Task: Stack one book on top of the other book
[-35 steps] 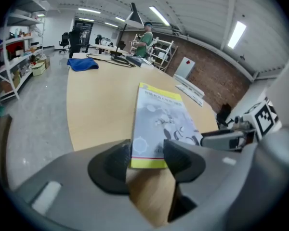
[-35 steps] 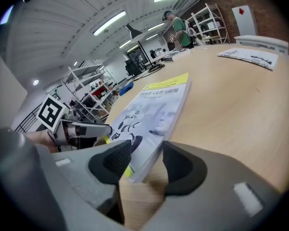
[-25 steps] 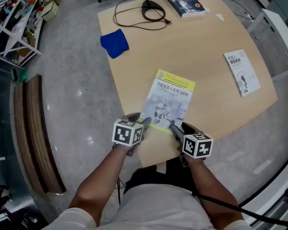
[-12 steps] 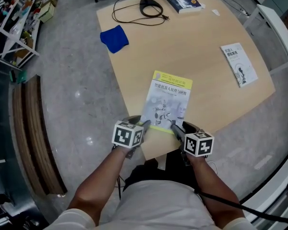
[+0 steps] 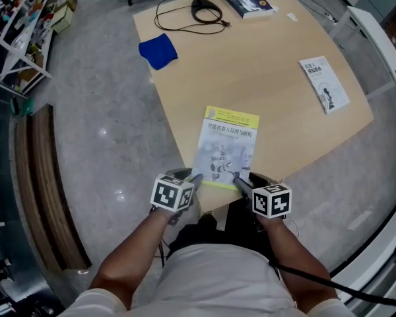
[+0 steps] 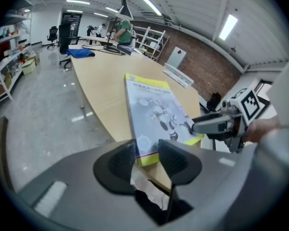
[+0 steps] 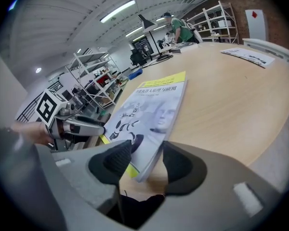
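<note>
wooden desk carries the yellow-topped book jutting over its near edge, probably so jaws can reach under it. my right gripper clamps the book's near right corner. my left gripper has just been closing onto the near left corner.
</note>
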`<state>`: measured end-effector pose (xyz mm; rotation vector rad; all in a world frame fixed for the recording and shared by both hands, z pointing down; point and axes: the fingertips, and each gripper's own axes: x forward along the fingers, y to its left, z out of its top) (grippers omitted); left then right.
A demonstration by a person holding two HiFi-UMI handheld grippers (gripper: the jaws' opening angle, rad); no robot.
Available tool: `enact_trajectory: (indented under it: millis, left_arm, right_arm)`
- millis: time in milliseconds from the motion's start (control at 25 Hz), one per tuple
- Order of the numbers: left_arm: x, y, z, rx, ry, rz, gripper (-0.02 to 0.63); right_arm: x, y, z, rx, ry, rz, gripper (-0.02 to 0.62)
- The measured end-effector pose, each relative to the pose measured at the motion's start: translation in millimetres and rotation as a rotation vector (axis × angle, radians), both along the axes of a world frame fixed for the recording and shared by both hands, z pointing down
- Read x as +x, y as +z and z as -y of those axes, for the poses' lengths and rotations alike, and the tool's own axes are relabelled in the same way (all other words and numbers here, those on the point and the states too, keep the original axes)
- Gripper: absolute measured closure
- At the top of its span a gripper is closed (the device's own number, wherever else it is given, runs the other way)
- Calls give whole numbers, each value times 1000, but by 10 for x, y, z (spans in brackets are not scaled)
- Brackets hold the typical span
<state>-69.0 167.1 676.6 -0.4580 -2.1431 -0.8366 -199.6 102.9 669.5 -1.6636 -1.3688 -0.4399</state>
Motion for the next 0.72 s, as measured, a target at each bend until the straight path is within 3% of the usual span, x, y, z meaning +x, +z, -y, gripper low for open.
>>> enact_trajectory:
  millis: [720]
  left_arm:
    - [521, -21, 609, 81, 72, -4, 478]
  right_arm:
    - [507, -29, 706, 45, -111, -44, 410]
